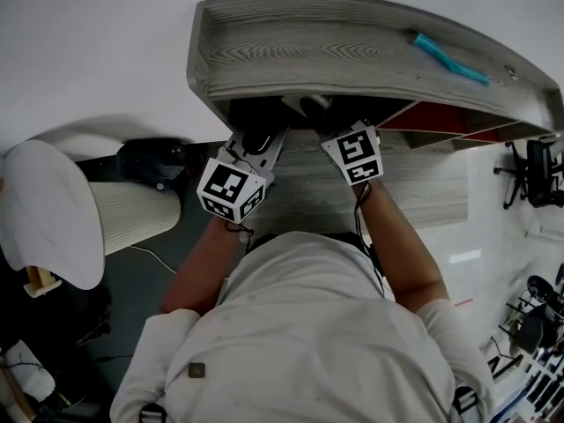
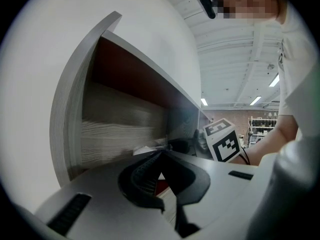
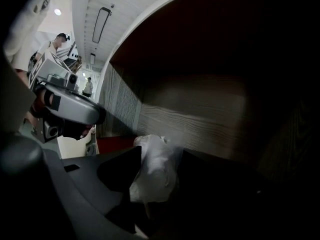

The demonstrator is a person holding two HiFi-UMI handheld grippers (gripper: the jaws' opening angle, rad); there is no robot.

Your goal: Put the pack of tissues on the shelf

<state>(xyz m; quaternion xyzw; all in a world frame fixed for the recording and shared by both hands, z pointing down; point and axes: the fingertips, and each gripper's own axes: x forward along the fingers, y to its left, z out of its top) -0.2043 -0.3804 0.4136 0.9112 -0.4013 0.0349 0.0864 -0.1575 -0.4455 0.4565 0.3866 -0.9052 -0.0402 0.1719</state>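
Observation:
The pack of tissues [image 3: 154,170], white in a clear wrap, lies inside the dark shelf compartment between the jaws of my right gripper [image 3: 157,176]. Those jaws stand wide around it, and I see no pad pressing on it. The shelf [image 1: 352,51] is grey wood grain with a red inner face [image 2: 130,69]. Both grippers reach in under its top board, so in the head view only their marker cubes show, left [image 1: 231,189] and right [image 1: 355,154]. My left gripper [image 2: 161,156] is shut with nothing in it, beside the right gripper's cube [image 2: 222,141].
A blue object [image 1: 449,58] lies on the shelf's top board. A white round seat [image 1: 48,210] and a ribbed white cylinder [image 1: 132,214] stand at the left, and a black office chair [image 1: 533,170] at the right. People stand far off in the right gripper view.

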